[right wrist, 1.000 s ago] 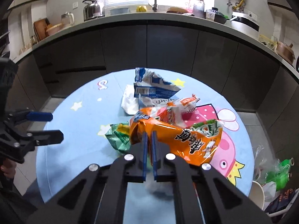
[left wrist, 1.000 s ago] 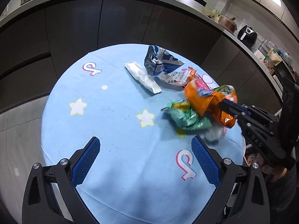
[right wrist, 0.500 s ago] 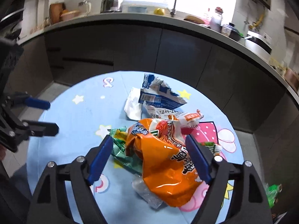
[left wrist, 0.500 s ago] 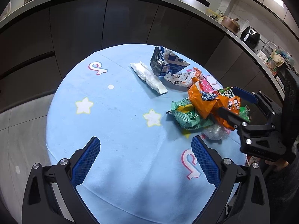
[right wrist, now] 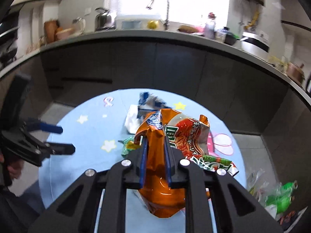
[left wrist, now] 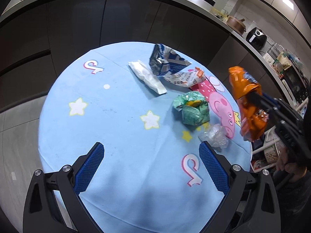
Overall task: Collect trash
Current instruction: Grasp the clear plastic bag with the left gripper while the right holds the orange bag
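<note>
Right gripper [right wrist: 155,149]: jaws closing on an orange snack bag [right wrist: 165,155], crumpled foil pinched between the blue pads; the bag hangs clear of the round blue tablecloth [left wrist: 120,120], off the table's right edge in the left wrist view.

Left gripper [left wrist: 151,164]: jaws wide apart, nothing between them, held over the near part of the cloth.

Clear crumpled plastic wrap [left wrist: 213,136] lies just beyond the left gripper's right finger. Green wrapper [left wrist: 192,109] sits next beyond it, beside the pink pig print. Further on, a white wrapper [left wrist: 147,77] lies flat, with a white and orange wrapper [left wrist: 186,77] to its right and a blue and white bag [left wrist: 165,63] at the far edge.

Dark cabinets and a cluttered countertop [right wrist: 155,36] stand behind.
</note>
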### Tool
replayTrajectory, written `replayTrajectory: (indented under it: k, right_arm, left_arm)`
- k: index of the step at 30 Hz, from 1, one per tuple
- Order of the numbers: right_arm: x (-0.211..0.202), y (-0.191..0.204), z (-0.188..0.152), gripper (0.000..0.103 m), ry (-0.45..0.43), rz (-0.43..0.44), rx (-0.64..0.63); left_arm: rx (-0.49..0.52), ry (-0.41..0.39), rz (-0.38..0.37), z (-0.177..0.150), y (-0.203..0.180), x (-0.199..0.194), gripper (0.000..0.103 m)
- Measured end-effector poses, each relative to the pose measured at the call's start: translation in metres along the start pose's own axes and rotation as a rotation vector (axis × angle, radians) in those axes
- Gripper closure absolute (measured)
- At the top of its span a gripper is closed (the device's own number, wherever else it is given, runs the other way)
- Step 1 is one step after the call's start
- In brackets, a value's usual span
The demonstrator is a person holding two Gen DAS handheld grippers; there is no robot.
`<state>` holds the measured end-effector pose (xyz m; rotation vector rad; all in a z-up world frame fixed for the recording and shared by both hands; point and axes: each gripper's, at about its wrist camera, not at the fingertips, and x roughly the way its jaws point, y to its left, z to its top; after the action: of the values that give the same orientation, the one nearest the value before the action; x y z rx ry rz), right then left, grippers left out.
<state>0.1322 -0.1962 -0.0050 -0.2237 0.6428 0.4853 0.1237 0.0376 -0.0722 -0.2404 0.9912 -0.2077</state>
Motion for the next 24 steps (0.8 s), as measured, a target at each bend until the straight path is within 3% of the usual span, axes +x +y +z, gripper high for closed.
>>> replayTrajectory:
  k: [5,9,15,20,24]
  right_arm:
    - [-0.033,-0.018,-0.024,0.085,-0.007,-0.057,0.137]
    - [-0.045,-0.028,-0.056,0.084,0.014,-0.072,0.240]
    - [-0.055,-0.035,-0.087,0.083,0.043,-0.074,0.312]
    - [-0.062,-0.041,-0.098,0.082,0.029,-0.077,0.340]
    - [-0.065,-0.046,-0.101,0.082,0.013,-0.070,0.364]
  left_arm:
    - [0.054,0.017,-0.070,-0.003,-0.025,0.009,0.011]
    - [0.134,0.058,-0.158,-0.007,-0.062,0.030,0.025]
    - [0.201,0.066,-0.159,-0.001,-0.106,0.069,0.030]
    - [0.179,0.095,-0.148,0.006,-0.112,0.091,0.033]
    - [0.164,0.131,-0.146,0.007,-0.110,0.102,0.046]
